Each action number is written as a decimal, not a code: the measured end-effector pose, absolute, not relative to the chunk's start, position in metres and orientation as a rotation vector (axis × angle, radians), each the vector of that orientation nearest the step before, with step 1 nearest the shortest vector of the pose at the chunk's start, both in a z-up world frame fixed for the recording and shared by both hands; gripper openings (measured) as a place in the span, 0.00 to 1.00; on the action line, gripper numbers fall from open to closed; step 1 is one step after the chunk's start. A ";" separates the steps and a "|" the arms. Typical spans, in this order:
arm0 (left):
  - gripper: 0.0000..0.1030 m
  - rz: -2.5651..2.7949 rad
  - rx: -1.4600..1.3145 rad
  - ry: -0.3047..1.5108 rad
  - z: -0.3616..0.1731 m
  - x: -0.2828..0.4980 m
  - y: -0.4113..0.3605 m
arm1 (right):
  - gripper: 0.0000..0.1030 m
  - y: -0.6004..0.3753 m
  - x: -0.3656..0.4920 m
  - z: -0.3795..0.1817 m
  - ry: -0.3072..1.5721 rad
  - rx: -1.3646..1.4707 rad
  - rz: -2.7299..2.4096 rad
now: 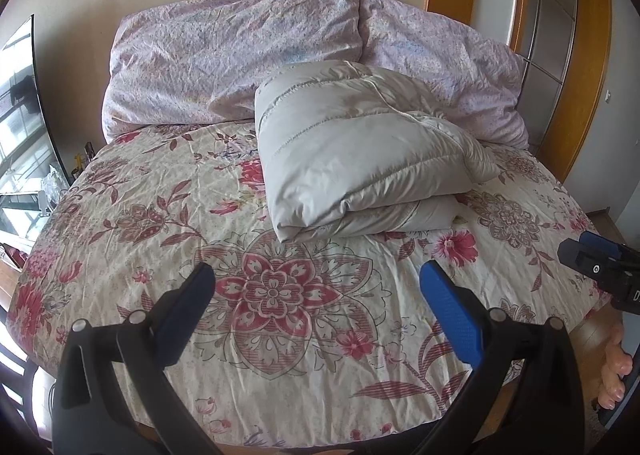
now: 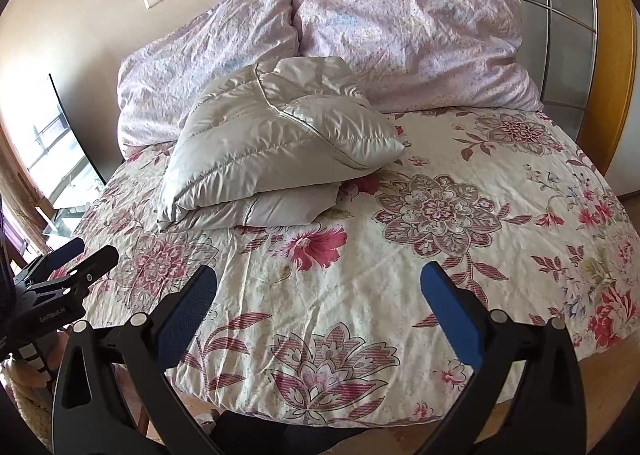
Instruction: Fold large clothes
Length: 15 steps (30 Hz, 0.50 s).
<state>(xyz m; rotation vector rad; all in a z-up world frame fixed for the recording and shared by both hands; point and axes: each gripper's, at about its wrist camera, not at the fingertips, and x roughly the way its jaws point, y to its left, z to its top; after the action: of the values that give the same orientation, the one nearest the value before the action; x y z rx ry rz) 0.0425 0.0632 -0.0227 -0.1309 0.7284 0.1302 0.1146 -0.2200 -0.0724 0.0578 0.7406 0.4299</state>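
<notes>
Your left gripper (image 1: 316,287) hangs above the near edge of the bed (image 1: 168,255), its blue fingers (image 1: 452,315) spread wide and holding nothing. Your right gripper (image 2: 318,287) is just as wide and empty, also over the near edge, beside the left one. The grey padded jacket (image 1: 352,151) lies folded into a thick bundle toward the far edge of the bed, its far side touching the two lilac pillows (image 1: 224,63) against the wall.
</notes>
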 end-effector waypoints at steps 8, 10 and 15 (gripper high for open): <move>0.98 0.112 -0.117 0.736 -0.022 0.046 0.057 | 0.99 -0.220 0.114 -0.072 0.746 0.062 0.444; 0.98 0.113 -0.116 0.736 -0.022 0.047 0.056 | 0.99 -0.220 0.114 -0.072 0.746 0.060 0.444; 0.98 0.109 -0.124 0.745 -0.023 0.049 0.056 | 0.99 -0.219 0.114 -0.074 0.747 0.056 0.451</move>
<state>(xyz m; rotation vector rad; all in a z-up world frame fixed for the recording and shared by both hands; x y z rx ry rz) 0.0493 0.0563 -0.0226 -0.1241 0.7449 0.1090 0.1144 -0.2187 -0.0735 0.0562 0.7471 0.4509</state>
